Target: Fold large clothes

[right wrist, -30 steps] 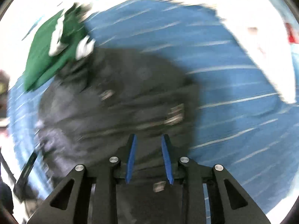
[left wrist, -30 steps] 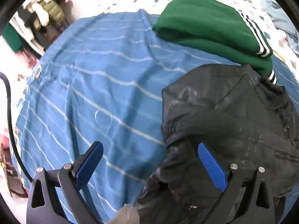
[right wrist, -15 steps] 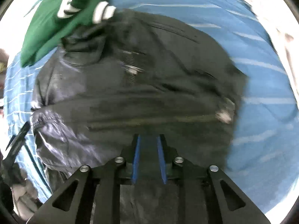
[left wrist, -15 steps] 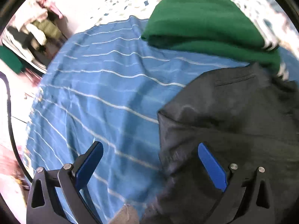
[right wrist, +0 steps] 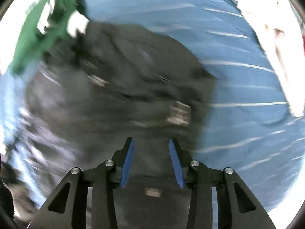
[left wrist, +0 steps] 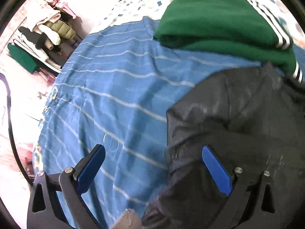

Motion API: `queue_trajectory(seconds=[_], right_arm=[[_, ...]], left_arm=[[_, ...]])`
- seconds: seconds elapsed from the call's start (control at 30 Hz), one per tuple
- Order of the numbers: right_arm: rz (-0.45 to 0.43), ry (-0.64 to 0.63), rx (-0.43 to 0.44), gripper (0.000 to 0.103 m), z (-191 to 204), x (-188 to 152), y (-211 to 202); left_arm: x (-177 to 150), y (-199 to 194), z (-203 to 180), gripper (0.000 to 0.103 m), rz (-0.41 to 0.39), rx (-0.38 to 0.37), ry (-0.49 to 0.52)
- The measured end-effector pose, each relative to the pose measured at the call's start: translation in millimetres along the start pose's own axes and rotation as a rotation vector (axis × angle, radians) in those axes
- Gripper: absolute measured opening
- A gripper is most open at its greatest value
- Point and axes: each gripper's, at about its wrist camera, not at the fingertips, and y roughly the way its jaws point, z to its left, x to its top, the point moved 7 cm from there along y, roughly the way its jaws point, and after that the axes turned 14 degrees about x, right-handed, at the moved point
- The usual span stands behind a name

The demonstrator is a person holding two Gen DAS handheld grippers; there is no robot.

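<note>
Here a glossy black jacket [left wrist: 238, 126] lies in a loose heap on a bed covered by a blue sheet with thin white stripes [left wrist: 118, 87], its far edge touching a folded green sweater with white-striped cuffs [left wrist: 213, 21] that sits at the far right of the bed. The left gripper [left wrist: 153, 153] hangs over the jacket's left edge with its blue-padded fingers [left wrist: 216, 168] spread wide; one is over the sheet, the other over the black fabric, and nothing is pinched between them. The right gripper [right wrist: 151, 148] points down at the jacket [right wrist: 118, 87], and its fingers [right wrist: 128, 162] have just been opening, standing partly apart with dark fabric seen between them but not pressed by the pads. That view is heavily blurred. Far left, beyond the bed, clothes hang on a rack [left wrist: 43, 32].
</note>
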Motion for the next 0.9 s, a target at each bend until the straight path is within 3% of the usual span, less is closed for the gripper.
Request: queue_trajectory(seconds=[0.03, 0.1, 0.27, 0.3, 0.43, 0.53, 0.6, 0.8, 0.9], right_arm=[[0.047, 0.017, -0.032, 0.041, -16.0, -6.6, 12.0], [0.079, 0.081, 0.064, 0.043, -40.6, -9.0, 27.7], [0.009, -0.008, 0.119, 0.048, -65.9, 1.7, -7.6], [0.003, -0.035, 0.117, 0.054, -71.1, 1.3, -14.5], [0.010, -0.106, 0.088, 0.062, -101.0, -17.7, -38.1], [0.028, -0.140, 0.045, 0.067, -130.3, -41.0, -50.0], [0.037, -0.171, 0.008, 0.070, -161.2, -63.4, -55.2], [0.064, -0.204, -0.047, 0.070, -239.3, -127.6, -62.8], [0.097, -0.163, -0.049, 0.070, -283.3, -147.0, -66.1]], left_arm=[[-4.2, 3.4, -2.1, 0.103, 0.014, 0.020, 0.011], [-13.0, 3.9, -3.4, 0.103, 0.033, 0.066, 0.027], [-25.4, -32.9, 8.1, 0.103, -0.023, 0.229, 0.004], [-33.2, -45.2, 8.2, 0.103, -0.024, 0.263, 0.000], [-77.2, -97.6, -11.7, 0.103, -0.004, 0.354, 0.038], [-125.6, -139.4, -47.7, 0.103, -0.001, 0.417, 0.148], [-159.2, -166.7, -75.1, 0.103, 0.008, 0.411, 0.224], [-248.3, -247.6, -145.4, 0.103, 0.087, 0.290, 0.358], [-272.9, -283.8, -169.5, 0.103, 0.049, 0.270, 0.400]])
